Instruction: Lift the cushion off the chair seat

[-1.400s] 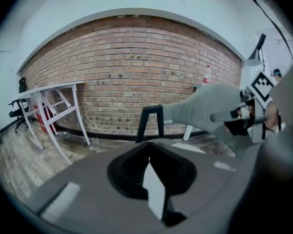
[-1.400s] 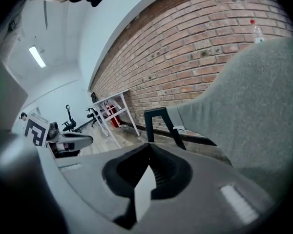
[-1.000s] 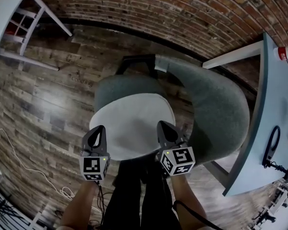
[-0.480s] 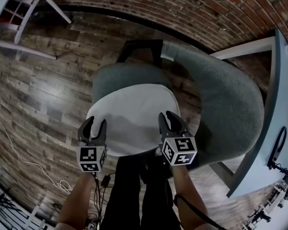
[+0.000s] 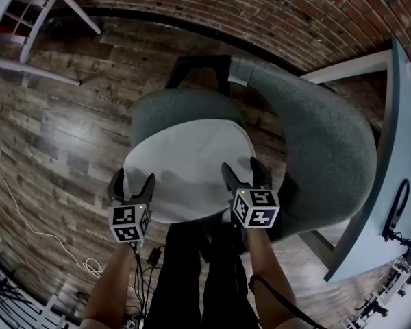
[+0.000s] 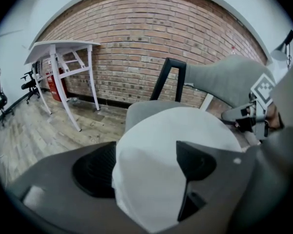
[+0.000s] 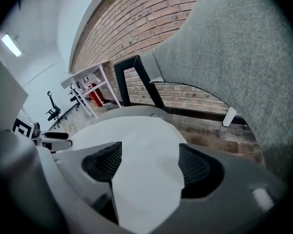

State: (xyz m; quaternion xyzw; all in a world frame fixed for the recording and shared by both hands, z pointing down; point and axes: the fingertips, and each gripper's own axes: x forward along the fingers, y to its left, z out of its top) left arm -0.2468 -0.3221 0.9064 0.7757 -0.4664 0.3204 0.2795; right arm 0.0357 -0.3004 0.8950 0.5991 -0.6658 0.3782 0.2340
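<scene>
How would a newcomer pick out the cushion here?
Find the grey-green upholstered chair in front of the brick wall. On its seat lies the cushion: a rounded white pad, the only pale thing against the chair's dark fabric.

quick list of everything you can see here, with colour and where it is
chair: 1, grey-green with black frame, centre
cushion: 1, white, on the chair seat
white table: 1, white, far left
pale table: 1, light blue-grey, right edge
brick wall: 1, red-brown, behind the chair
floor: 1, dark wood planks, around the chair
left tool: 1, grey, open, jaws just been opening, cushion's near edge between them
right tool: 1, grey, open, jaws just been opening, cushion's near edge between them
legs: 2, black trousers, below the tools
</scene>
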